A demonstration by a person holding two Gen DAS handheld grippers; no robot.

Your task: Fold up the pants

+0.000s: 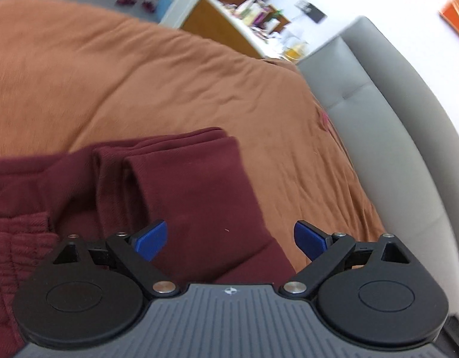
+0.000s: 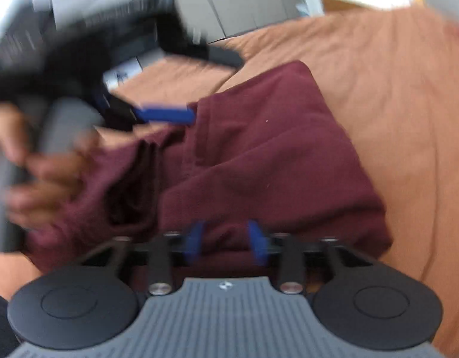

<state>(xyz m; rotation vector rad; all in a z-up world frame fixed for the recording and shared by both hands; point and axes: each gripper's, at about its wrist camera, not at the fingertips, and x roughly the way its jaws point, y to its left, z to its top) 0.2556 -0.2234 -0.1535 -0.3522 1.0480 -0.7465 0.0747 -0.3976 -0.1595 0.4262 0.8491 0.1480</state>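
Note:
Maroon pants (image 1: 184,185) lie folded in layers on an orange bed cover (image 1: 140,74). My left gripper (image 1: 230,240) is open just above the folded leg, with nothing between its blue fingers; the ribbed waistband (image 1: 17,238) is at its lower left. In the right wrist view the pants (image 2: 259,155) fill the middle, blurred. My right gripper (image 2: 226,243) has its blue fingers partly apart, with a fold of the pants' near edge between them. The left gripper's blue finger (image 2: 166,115) and the hand holding it (image 2: 41,179) show at left.
A grey padded headboard (image 1: 378,137) runs along the bed's right side. A wooden shelf with books (image 1: 238,21) stands beyond the bed. Grey cabinets (image 2: 244,3) show behind the bed in the right wrist view. The bed cover (image 2: 393,104) spreads wide to the right.

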